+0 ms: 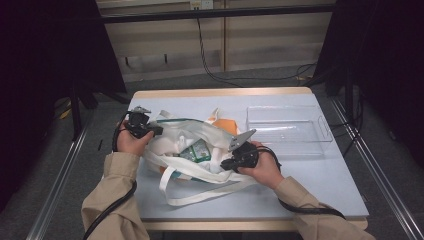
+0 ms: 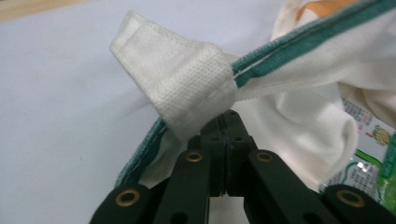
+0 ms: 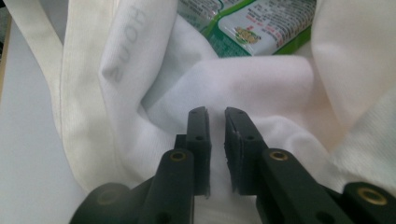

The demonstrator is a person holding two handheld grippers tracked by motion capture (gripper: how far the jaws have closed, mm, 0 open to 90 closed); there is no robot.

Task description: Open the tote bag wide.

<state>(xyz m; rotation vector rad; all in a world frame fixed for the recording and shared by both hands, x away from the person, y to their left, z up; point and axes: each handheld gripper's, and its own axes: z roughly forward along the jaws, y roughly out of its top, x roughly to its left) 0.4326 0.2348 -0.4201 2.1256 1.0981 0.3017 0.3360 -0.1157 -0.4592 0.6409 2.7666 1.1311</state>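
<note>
Pale blue tabletop (image 1: pixel 320 175): our left gripper (image 2: pixel 227 122) clamps the white green-trimmed cloth bag (image 1: pixel 192 145); our right gripper (image 3: pixel 216 116) hovers slightly parted over it.

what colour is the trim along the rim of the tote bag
Green, a band stitched along the white tote bag's rim. It shows best in the left gripper view.

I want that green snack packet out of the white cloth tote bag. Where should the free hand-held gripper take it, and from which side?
Probably by the green snack packet's exposed flat edge, coming down through the mouth of the white cloth tote bag. The packet lies flat with cloth folded around it, so only its top shows. The left hand-held gripper pinches the green-trimmed rim; the right hand-held gripper is slightly open.
</note>
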